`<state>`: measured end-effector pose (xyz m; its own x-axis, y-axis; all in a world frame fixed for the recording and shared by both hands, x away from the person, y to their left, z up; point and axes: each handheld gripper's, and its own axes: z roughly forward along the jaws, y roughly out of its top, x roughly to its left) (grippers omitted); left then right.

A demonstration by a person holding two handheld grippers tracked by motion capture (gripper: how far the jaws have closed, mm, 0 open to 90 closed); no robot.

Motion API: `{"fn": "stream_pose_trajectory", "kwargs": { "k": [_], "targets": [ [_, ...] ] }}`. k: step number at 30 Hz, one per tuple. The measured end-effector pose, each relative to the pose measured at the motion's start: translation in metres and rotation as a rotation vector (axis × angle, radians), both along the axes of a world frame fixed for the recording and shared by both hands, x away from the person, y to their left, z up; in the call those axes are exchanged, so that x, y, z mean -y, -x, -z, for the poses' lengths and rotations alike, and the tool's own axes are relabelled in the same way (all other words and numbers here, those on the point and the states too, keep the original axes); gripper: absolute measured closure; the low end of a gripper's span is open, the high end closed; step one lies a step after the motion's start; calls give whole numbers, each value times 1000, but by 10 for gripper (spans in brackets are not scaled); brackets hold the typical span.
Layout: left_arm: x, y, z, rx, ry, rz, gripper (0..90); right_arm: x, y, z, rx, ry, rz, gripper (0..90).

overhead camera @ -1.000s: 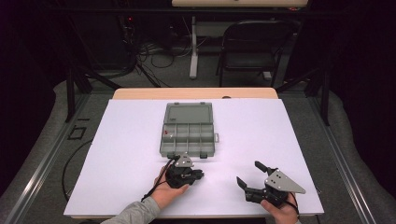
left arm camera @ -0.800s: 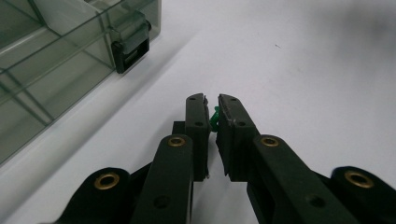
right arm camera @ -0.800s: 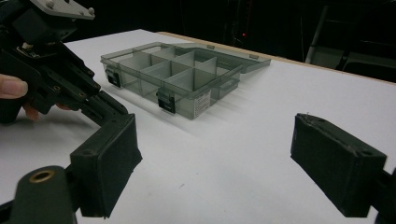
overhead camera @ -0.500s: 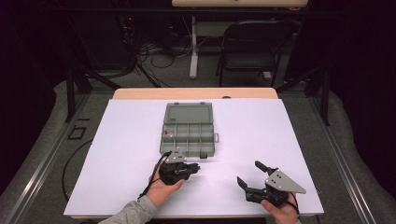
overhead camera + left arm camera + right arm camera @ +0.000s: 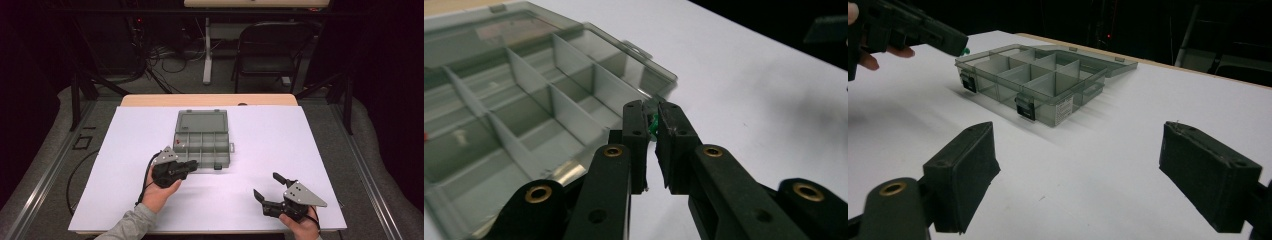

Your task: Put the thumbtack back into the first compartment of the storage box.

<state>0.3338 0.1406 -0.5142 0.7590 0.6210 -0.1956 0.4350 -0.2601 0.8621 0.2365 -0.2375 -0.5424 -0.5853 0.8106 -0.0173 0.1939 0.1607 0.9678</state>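
High view: the left gripper [image 5: 191, 164], which sat lower on the white table cover [image 5: 320, 150] a second ago, has lifted and swung toward the near left corner of the open grey organizer box [image 5: 202, 143]. In the left gripper view its jaws are pinched narrow on a small green piece [image 5: 654, 125] — so the piece looks carried and about ready to drop into a compartment. The right gripper [image 5: 272, 192] has not moved; it rests near the table's front right, jaws spread wide and empty.
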Motion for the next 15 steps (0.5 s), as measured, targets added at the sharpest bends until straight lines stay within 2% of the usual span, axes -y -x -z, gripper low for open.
{"fn": "stream_pose_trajectory", "kwargs": {
  "k": [7, 15],
  "targets": [
    [-23, -8, -8, 14, 41, -74, 828, 1, 0, 0, 0, 5, 0, 147],
    [-42, -16, -14, 28, 64, -137, 828, 2, 2, 0, -1, -1, 8, 148]
  ]
}}
